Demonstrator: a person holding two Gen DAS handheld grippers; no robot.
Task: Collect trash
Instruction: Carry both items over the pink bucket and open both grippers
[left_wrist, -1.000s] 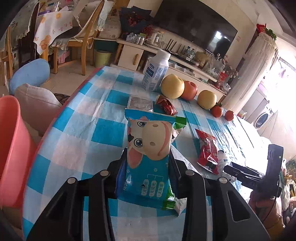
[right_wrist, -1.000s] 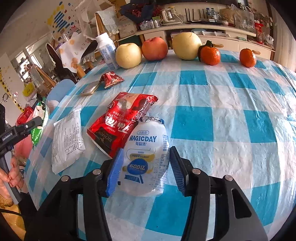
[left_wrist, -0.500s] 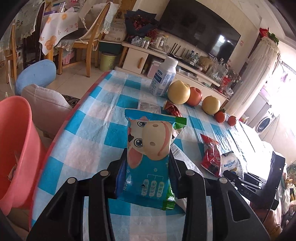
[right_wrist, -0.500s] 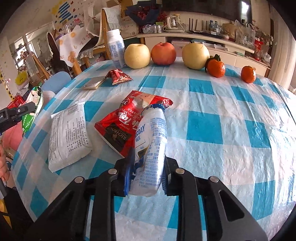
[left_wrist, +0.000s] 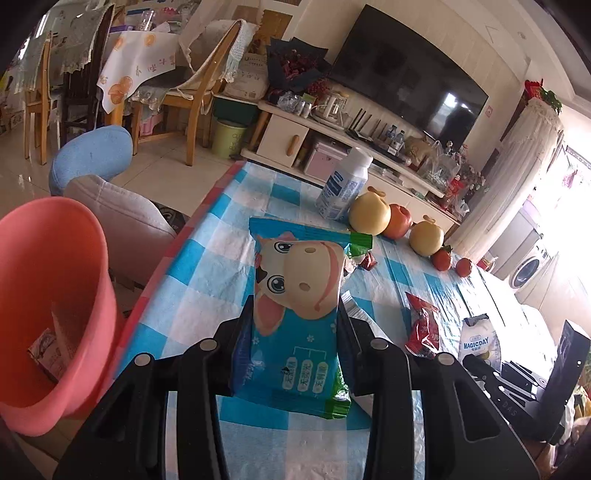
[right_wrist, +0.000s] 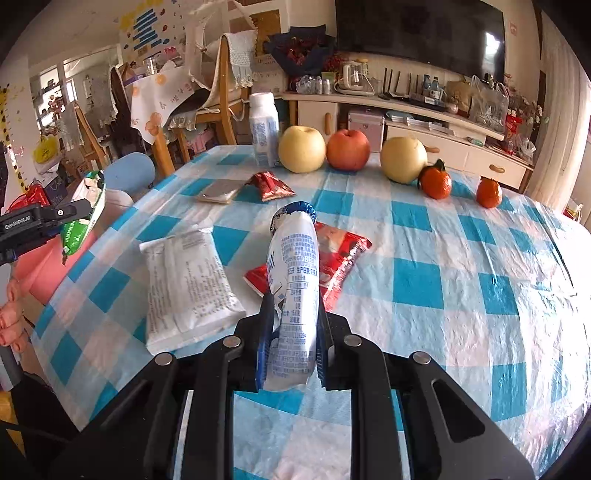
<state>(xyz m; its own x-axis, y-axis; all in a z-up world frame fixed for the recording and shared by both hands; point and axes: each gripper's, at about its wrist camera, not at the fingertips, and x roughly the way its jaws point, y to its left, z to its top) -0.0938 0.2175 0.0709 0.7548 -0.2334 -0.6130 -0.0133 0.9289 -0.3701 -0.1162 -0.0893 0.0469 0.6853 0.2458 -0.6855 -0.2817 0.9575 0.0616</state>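
My left gripper (left_wrist: 293, 321) is shut on a blue snack wrapper with a cartoon cow (left_wrist: 299, 280), held above the table's left side near a pink bin (left_wrist: 48, 295). Some paper trash lies in the bin. My right gripper (right_wrist: 293, 314) has its jaws closing on a white MAGICDAY pouch (right_wrist: 295, 258); the pads press its sides and it is lifted off the table. On the checked tablecloth (right_wrist: 461, 258) below lie a red wrapper (right_wrist: 341, 251), a white packet (right_wrist: 188, 280), a small red wrapper (right_wrist: 271, 184) and a silver foil packet (right_wrist: 219, 192).
A white bottle (right_wrist: 264, 131), two yellow pears (right_wrist: 301, 147), a red apple (right_wrist: 347, 147) and two oranges (right_wrist: 436, 181) line the table's far edge. A blue stool (left_wrist: 92, 155) and a padded seat (left_wrist: 122, 221) stand beside the bin. Wooden chairs and a TV cabinet are behind.
The right gripper closed on the white pouch, turned it on edge and lifted it off the red wrapper. The left gripper carried the cow wrapper toward the pink bin, which now shows more fully.
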